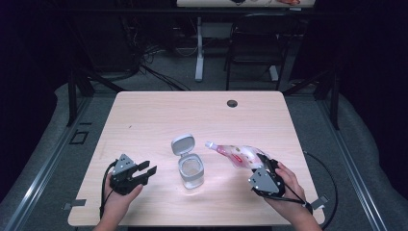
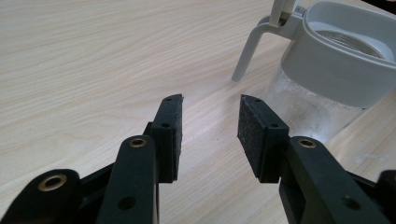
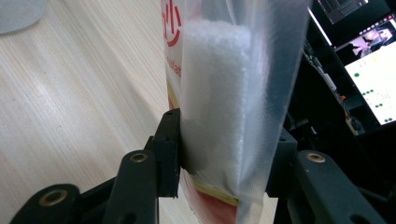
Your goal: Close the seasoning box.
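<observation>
In the high view the right tongs (image 1: 262,163) cover the rear end of the pouch (image 1: 235,153), so that end is hidden. The print on the pouch is too small to read there, and in the right gripper view (image 3: 224,140) it is cut off by the frame edge and by the pads. In the left gripper view the jar (image 2: 336,79) is cut off at the right and top edges, and its hinged lid (image 1: 183,144) shows as a thin strip only. The jar contents cannot be made out through the cloudy wall.

The pouch holds white granules. Its long axis runs from the right tongs toward the far left, and its spout end (image 1: 210,144) lies near the open lid, apart from it. The pouch sits at the right of the surface (image 1: 159,115), just beside the jar (image 1: 191,171).

The right tongs clamp the pouch, one pad on each face. The left tongs (image 1: 148,172) stand wide with nothing between them, aimed at the jar and apart from it.
</observation>
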`<action>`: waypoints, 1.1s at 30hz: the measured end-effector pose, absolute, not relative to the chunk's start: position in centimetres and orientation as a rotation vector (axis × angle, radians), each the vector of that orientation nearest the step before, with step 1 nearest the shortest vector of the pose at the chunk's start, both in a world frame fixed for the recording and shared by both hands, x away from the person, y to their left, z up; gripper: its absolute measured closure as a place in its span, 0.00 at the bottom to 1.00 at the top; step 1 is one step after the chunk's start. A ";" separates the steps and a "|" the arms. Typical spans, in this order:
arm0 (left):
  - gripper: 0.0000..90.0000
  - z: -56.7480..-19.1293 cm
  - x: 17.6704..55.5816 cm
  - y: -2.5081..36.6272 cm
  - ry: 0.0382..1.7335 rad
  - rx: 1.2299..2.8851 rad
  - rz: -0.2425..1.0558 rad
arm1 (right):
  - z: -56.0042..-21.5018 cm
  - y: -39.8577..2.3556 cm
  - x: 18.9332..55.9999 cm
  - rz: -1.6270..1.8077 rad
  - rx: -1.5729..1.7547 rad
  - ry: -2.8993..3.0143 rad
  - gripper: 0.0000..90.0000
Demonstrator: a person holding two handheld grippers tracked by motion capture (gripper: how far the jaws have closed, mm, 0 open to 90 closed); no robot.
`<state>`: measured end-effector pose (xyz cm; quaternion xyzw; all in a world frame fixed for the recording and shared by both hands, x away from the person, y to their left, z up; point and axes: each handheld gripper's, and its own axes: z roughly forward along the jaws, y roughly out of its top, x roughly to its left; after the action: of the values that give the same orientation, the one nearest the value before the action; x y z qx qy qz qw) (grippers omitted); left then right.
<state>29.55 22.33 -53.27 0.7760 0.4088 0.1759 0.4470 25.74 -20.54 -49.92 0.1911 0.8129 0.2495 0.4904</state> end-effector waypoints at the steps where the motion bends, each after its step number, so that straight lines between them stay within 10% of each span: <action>1: 0.67 -53.3 29.6 22.3 1.012 1.921 0.435 | -49.9 -20.5 25.7 0.609 0.458 1.976 0.64; 33: 0.67 -53.3 29.5 22.2 1.008 1.922 0.438 | -49.0 -19.2 25.1 0.439 0.267 1.973 0.64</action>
<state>29.49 22.24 -53.26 0.7763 0.4073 0.1768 0.4475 25.13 -19.19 -48.99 0.1114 0.8244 0.1833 0.5237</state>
